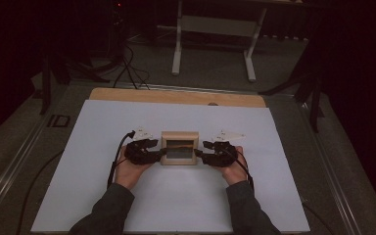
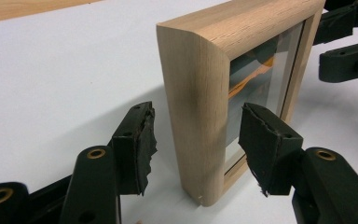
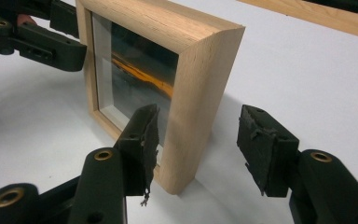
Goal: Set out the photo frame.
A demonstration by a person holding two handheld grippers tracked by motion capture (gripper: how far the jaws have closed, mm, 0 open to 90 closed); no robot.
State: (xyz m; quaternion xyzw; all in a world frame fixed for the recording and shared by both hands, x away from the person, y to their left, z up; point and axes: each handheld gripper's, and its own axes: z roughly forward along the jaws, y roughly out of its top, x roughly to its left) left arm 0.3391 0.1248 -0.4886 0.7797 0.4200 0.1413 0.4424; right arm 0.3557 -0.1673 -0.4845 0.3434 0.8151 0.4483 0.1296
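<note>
A small wooden picture frame (image 1: 179,135) stands upright in the middle of the white sheet (image 1: 93,147), its glass front facing the person. My left gripper (image 1: 162,152) straddles the frame's left side. In the left gripper view the frame (image 2: 200,93) stands between the pads of that gripper (image 2: 196,130), with a gap at each pad, so it is open. My right gripper (image 1: 197,155) straddles the right side. In the right gripper view the frame (image 3: 200,74) sits between the jaws of my right gripper (image 3: 198,135); the outer pad (image 3: 261,144) stands well off the wood, so it is open too.
The white sheet covers most of the table, with a bare wooden strip (image 1: 176,96) along its far edge. Behind the table stand a white-legged stand (image 1: 213,29) and loose black cables (image 1: 127,68) on the floor. Dark stands flank both sides.
</note>
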